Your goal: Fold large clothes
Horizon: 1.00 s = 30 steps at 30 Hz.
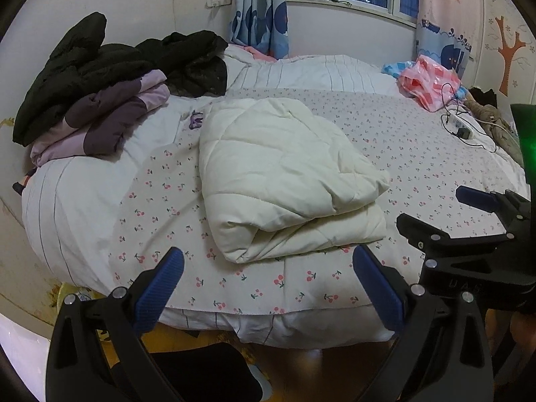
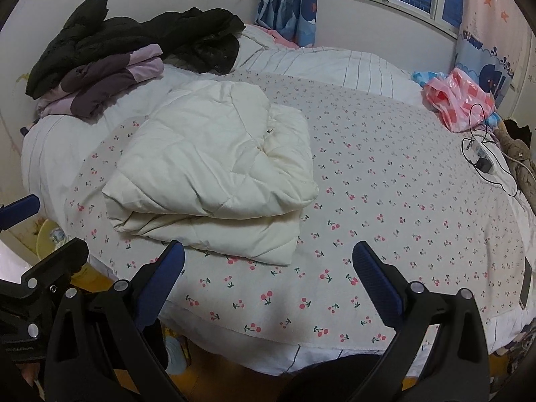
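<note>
Only the right wrist view shows the dark phone point(image 2: 525, 283) at the bed's point(image 2: 385, 174) right edge. The folded cream quilted coat point(image 1: 284, 174) lies on the bed's near-left part. Left gripper point(image 1: 268, 281) and right gripper point(image 2: 268, 278) hover side by side at the near edge, both spread wide, holding nothing.

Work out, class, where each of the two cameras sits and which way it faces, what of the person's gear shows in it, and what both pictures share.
Left wrist: rides the left hand-held gripper at the bed's near edge, facing the folded cream garment; its blue fingers stand apart, and the right hand-held gripper shows at the right.
Right wrist: rides the right hand-held gripper, looking across the bed; the garment lies left of centre, and part of the left hand-held gripper shows at the left edge.
Shared: the garment, cherry-print sheet, dark clothes pile, window.
</note>
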{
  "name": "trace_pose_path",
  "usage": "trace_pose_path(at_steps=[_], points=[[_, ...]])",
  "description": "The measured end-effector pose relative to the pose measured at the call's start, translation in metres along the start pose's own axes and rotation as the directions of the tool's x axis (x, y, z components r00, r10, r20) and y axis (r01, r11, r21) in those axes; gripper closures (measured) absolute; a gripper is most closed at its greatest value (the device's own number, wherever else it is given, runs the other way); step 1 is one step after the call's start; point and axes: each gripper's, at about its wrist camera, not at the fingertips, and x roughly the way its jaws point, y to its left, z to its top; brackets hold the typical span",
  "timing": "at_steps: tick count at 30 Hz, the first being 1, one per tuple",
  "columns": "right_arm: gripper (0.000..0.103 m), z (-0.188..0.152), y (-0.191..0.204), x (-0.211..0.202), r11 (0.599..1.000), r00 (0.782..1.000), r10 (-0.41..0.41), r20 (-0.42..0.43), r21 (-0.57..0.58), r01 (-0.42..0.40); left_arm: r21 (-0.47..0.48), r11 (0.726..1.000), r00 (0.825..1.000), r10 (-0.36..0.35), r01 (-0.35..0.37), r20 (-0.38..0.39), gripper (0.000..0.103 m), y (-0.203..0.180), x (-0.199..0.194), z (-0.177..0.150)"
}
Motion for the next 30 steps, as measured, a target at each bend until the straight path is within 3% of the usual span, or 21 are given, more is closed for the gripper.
trace_pose_path(at_steps=[5,30], points=[[0.006,-0.0009,-0.0003,0.0011,1.0,1.0,0.007,-0.011,0.003,-0.007,-0.03,1.0,0.998,0.002,-0.004,-0.062,0.007,0.0025,0.0073,0.0],[0.006,-0.0031,0.0024,0.0084,1.0,0.999,0.031,-0.033,-0.001,-0.031,-0.055,0.998,0.998,0.022,-0.025,-0.057,0.007,0.0076,0.0061,-0.0039]])
